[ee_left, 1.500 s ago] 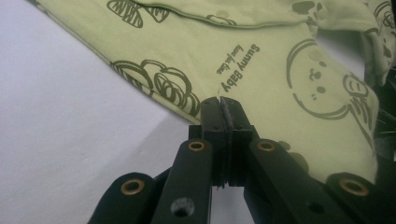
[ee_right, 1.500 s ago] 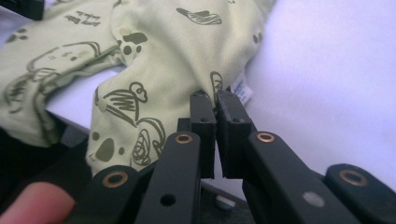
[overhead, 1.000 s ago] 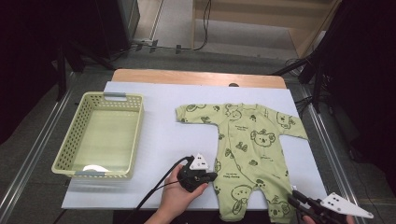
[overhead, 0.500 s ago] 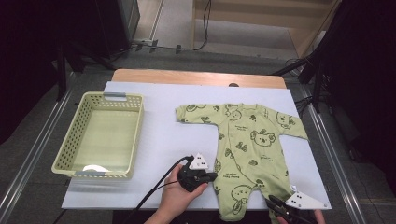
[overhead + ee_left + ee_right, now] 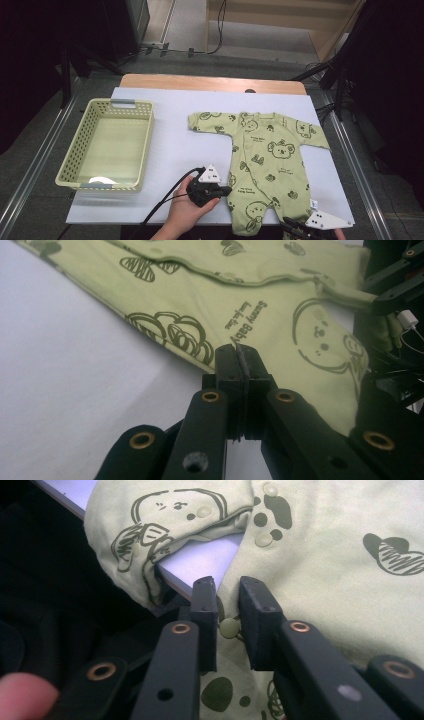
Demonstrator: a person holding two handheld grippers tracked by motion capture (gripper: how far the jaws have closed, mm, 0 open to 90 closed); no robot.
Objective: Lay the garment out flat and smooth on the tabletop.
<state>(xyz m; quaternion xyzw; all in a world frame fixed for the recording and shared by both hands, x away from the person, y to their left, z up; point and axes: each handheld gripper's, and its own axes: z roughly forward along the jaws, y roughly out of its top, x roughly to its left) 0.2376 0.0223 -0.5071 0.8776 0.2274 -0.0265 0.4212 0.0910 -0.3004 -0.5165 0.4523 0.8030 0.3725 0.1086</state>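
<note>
A light green baby romper (image 5: 270, 160) with koala prints lies flat on the white table cover, sleeves spread. A hand holds my left gripper (image 5: 227, 190) shut, its tips resting at the romper's left edge near the waist. In the left gripper view the shut jaws (image 5: 239, 349) meet over the printed cloth (image 5: 280, 295). My right gripper (image 5: 289, 221) is at the table's front edge by the romper's legs. Its jaws (image 5: 227, 587) have just been opening slightly and stand narrowly apart. A snap button (image 5: 230, 627) on the leg hem shows between them.
A pale green plastic basket (image 5: 145, 145) stands on the left of the white cover (image 5: 175, 150). The table's front edge (image 5: 170, 582) runs just under the right jaws, with dark floor beyond. A wooden strip (image 5: 210, 82) borders the far side.
The right gripper has moved left along the front edge to the romper's leg hem. The left gripper and the romper have not moved.
</note>
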